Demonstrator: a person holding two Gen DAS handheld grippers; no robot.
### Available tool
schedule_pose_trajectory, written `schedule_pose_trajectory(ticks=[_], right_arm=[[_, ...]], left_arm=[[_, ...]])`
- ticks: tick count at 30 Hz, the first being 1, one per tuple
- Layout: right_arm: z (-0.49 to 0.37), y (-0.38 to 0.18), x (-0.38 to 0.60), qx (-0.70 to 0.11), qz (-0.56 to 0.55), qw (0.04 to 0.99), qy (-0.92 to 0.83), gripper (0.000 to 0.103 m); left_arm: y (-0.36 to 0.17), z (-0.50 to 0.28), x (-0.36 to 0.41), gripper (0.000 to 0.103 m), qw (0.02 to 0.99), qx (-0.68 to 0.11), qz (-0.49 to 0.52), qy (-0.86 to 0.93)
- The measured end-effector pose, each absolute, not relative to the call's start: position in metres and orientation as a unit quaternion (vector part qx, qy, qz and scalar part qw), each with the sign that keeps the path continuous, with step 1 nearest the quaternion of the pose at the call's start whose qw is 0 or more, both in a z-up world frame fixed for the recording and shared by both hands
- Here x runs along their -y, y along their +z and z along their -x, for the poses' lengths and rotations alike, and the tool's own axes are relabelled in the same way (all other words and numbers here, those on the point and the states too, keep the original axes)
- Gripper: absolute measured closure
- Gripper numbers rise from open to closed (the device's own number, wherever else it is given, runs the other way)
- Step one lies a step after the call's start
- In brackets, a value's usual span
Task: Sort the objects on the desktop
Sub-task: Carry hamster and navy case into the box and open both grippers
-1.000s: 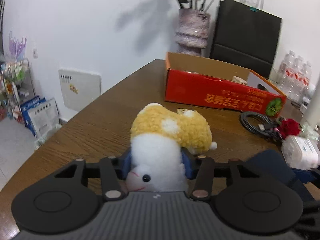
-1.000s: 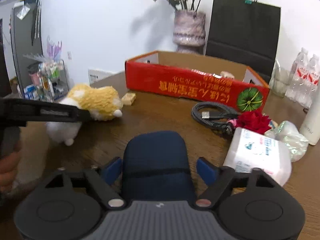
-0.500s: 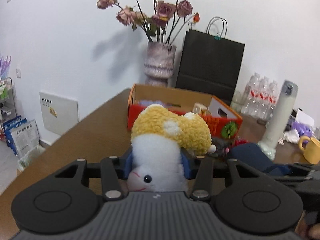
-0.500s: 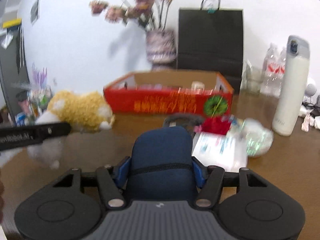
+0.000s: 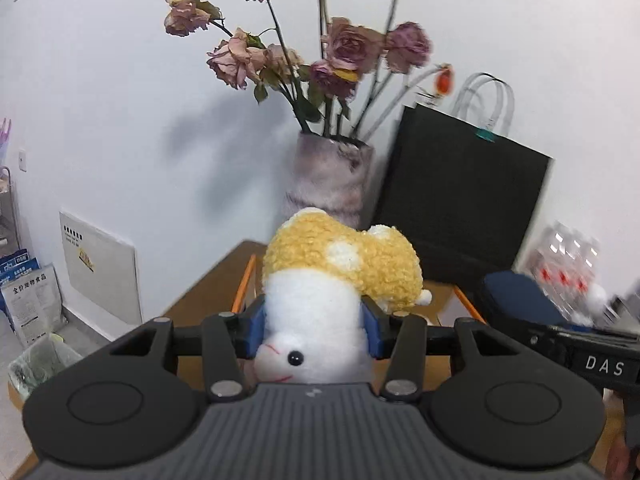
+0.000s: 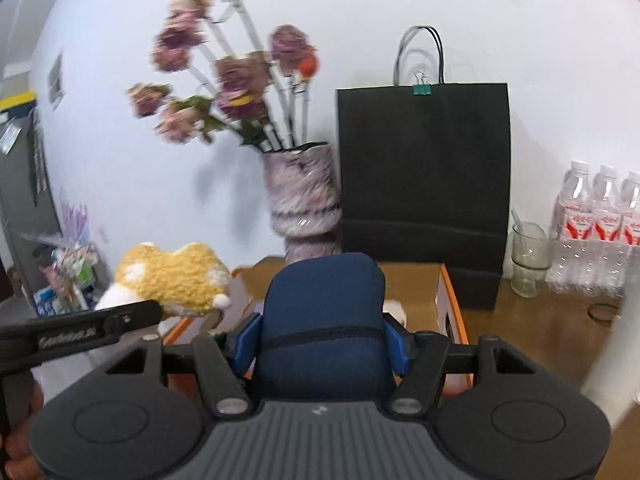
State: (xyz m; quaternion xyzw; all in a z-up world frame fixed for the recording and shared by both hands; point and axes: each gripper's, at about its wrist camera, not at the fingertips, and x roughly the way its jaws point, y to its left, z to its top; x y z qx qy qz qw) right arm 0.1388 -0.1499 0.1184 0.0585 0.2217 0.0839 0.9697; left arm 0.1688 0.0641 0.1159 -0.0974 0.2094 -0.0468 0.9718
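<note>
A yellow and white plush toy (image 5: 340, 268) hangs head-down in my left gripper (image 5: 314, 328), whose blue pads press its white body from both sides. My right gripper (image 6: 322, 340) is shut on a navy blue zip pouch (image 6: 324, 296), which stands upright between the pads. Both are lifted over the open cardboard box (image 6: 412, 284) with orange-red sides. The right wrist view shows the plush toy (image 6: 176, 276) to the left of the pouch. In the left wrist view the pouch (image 5: 516, 296) is at the right. The box's contents are mostly hidden.
Just behind the box stand a mottled vase of dried roses (image 5: 328, 188) and a black paper bag (image 5: 460, 208). Water bottles (image 6: 600, 220) and a glass (image 6: 528, 256) stand at the right. The brown table (image 5: 208, 292) ends at the left, with floor clutter below.
Both grippers rose from the table and moved forward over the box, carrying the plush toy and the pouch. The right jaws closed in from a loose gap onto the pouch.
</note>
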Motion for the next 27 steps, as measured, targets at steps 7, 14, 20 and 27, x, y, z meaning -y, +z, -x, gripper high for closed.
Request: schedule_pose_trajectory(ticks=[7,14,20,27], right_arm=[[-0.259,0.111,0.155,-0.284,-0.145,0.938,0.136,0.042],[-0.367,0.044,0.157,-0.403,-0.192,0.887,0.119,0.042],[-0.398,0.020,0.146,-0.435,-0.107,0.892,0.059,0.042],[-0.405,0.013,0.135,-0.436,-0.035,0.899,0.015,0.040]], left_arm=[[0.092,-0.282,-0.057,0.054,0.957,-0.276,0.089,-0.025],[0.049,-0.350,-0.046,0.054,0.935,-0.351,0.042,0.011],[0.025,-0.374,-0.043,0.053,0.917,-0.399,0.019,0.013],[0.015,-0.381,-0.027,0.042,0.903,-0.427,-0.043,0.006]])
